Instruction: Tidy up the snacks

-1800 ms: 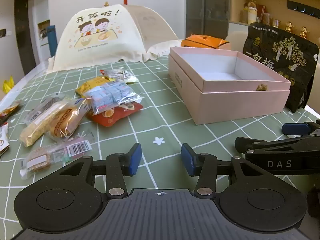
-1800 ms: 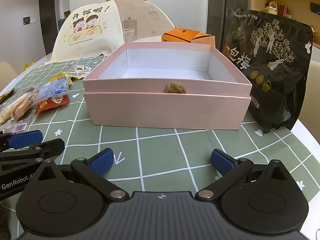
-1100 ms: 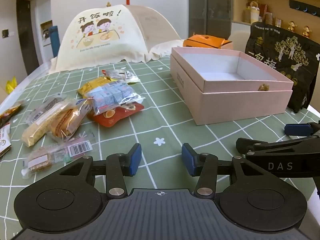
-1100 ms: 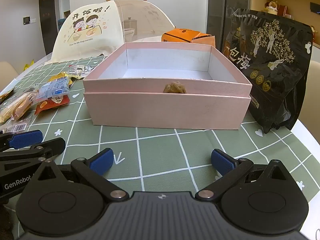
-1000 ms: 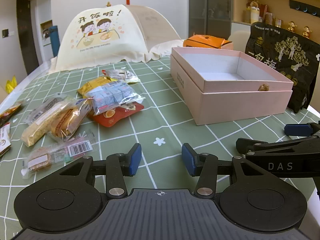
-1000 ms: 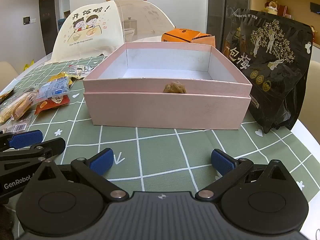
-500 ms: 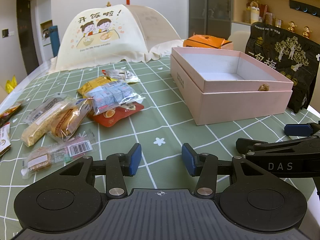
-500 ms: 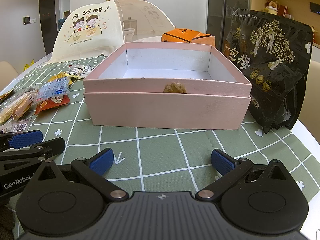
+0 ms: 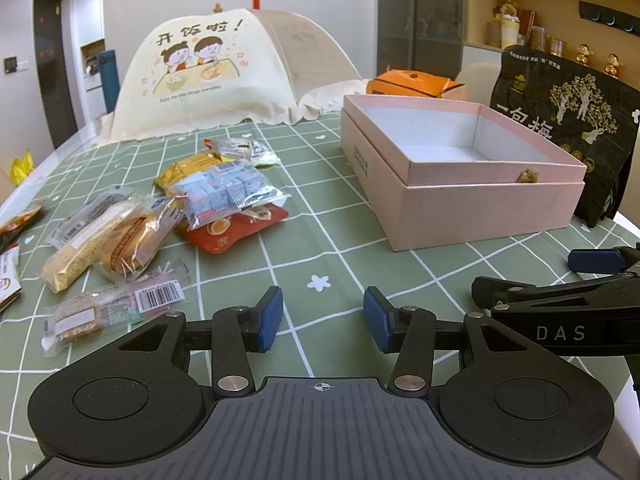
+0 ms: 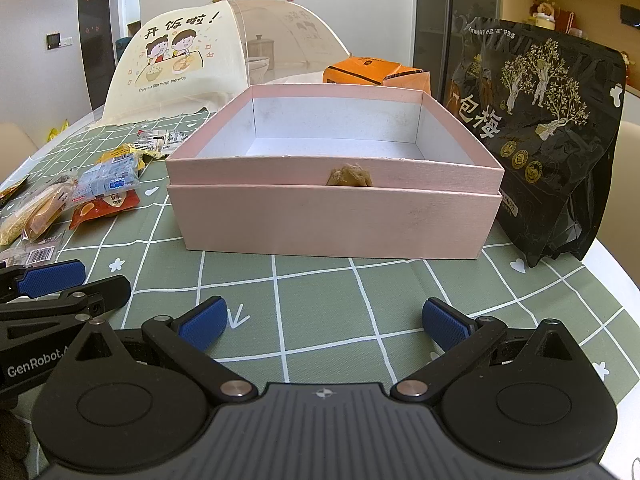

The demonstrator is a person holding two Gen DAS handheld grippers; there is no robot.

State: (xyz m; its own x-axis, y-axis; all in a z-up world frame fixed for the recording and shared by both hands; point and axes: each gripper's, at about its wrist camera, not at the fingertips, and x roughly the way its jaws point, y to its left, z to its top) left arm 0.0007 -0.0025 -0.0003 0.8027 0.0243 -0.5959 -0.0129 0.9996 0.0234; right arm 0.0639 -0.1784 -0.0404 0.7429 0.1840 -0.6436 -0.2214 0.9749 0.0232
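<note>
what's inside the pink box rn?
Nothing visible inside the pink box: bare white walls and floor. Its near wall hides the front strip of the floor. The snack packets lie on the tablecloth to its left.

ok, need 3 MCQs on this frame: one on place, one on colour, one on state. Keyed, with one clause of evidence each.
1. Where do the loose snack packets lie relative to the pink box, seen from the left wrist view?
A. inside it
B. to its left on the tablecloth
C. on top of the black bag

2. What colour is the carton behind the pink box?
A. orange
B. purple
C. white

3. How does the right gripper stand?
A. shut on a packet
B. shut on nothing
C. open, holding nothing

Key:
1 B: the packets sit left of the box, whose visible interior looks bare.
2 A: its faces are orange.
3 C: tablecloth shows between its spread pads.
</note>
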